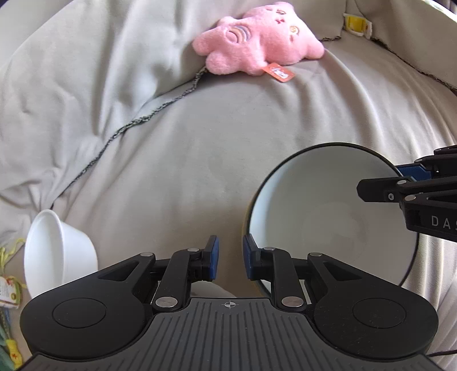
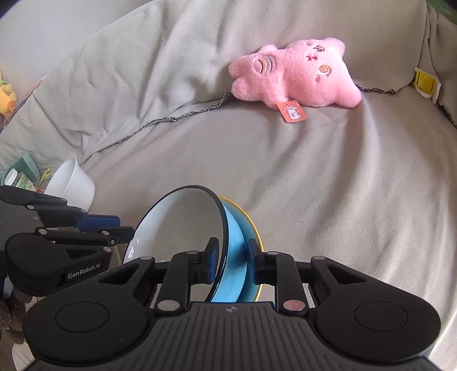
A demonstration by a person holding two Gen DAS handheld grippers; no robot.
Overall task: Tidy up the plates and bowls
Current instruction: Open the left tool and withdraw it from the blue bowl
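Observation:
My right gripper [image 2: 230, 261] is shut on a blue bowl [image 2: 231, 251] with a pale inside and a dark rim, nested in a yellow-rimmed bowl [image 2: 252, 225]; both are held tilted on edge above the sofa. In the left wrist view the blue bowl [image 1: 322, 211] fills the right side, with the right gripper's fingers [image 1: 400, 182] at its far rim. My left gripper [image 1: 230, 258] is open and empty just left of that bowl; it also shows in the right wrist view [image 2: 114, 225]. A white bowl [image 1: 57, 251] lies tipped on the sofa at the left, also seen in the right wrist view [image 2: 71, 182].
A grey cloth-covered sofa [image 1: 185, 148] lies under everything. A pink plush toy [image 1: 257, 42] with an orange tag rests at the back. A yellow object [image 1: 355, 24] sits at the far right. Small packets and clutter [image 2: 22, 177] lie by the left edge.

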